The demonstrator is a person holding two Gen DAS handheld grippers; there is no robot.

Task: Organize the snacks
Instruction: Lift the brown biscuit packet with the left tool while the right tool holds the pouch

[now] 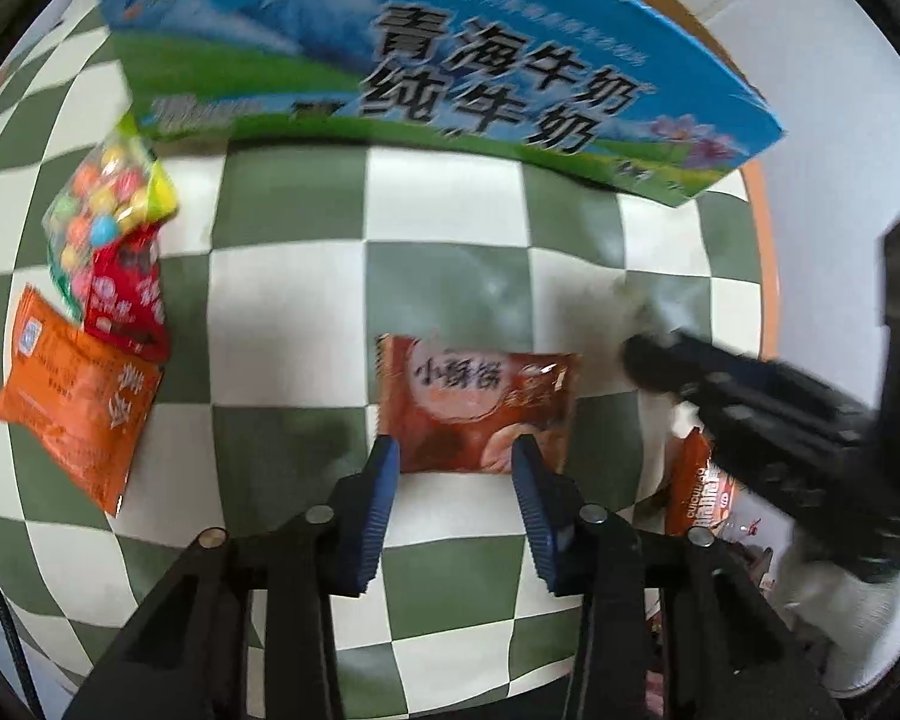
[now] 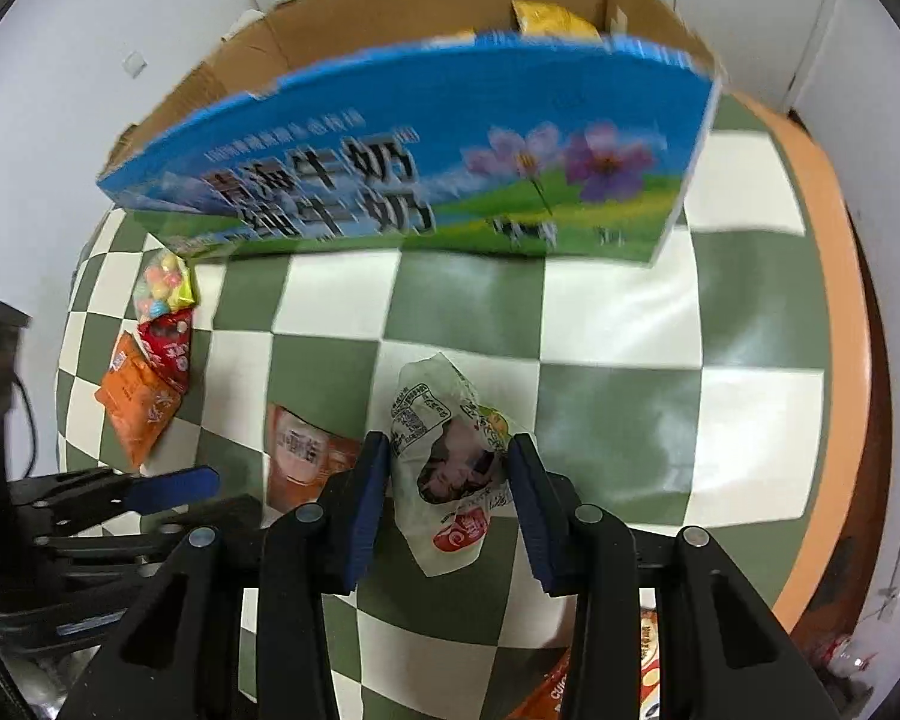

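Observation:
My left gripper (image 1: 456,450) is shut on a brown-red snack packet (image 1: 474,396), its blue pads pinching the packet's near edge above the checked cloth. In the right wrist view the same packet (image 2: 306,456) shows beside a left fingertip (image 2: 174,487). My right gripper (image 2: 448,450) is shut on a crumpled white snack packet (image 2: 444,468), pads pressing both sides. From the left wrist view the right gripper (image 1: 660,360) is a blurred black shape at the right. An open blue milk carton box (image 1: 420,60) (image 2: 420,180) stands at the back.
A bag of coloured candy (image 1: 108,204), a red packet (image 1: 126,300) and an orange packet (image 1: 78,414) lie at the left. A yellow packet (image 2: 552,18) sits inside the box. More packets (image 2: 570,690) lie near the front. The orange table rim (image 2: 834,300) curves along the right.

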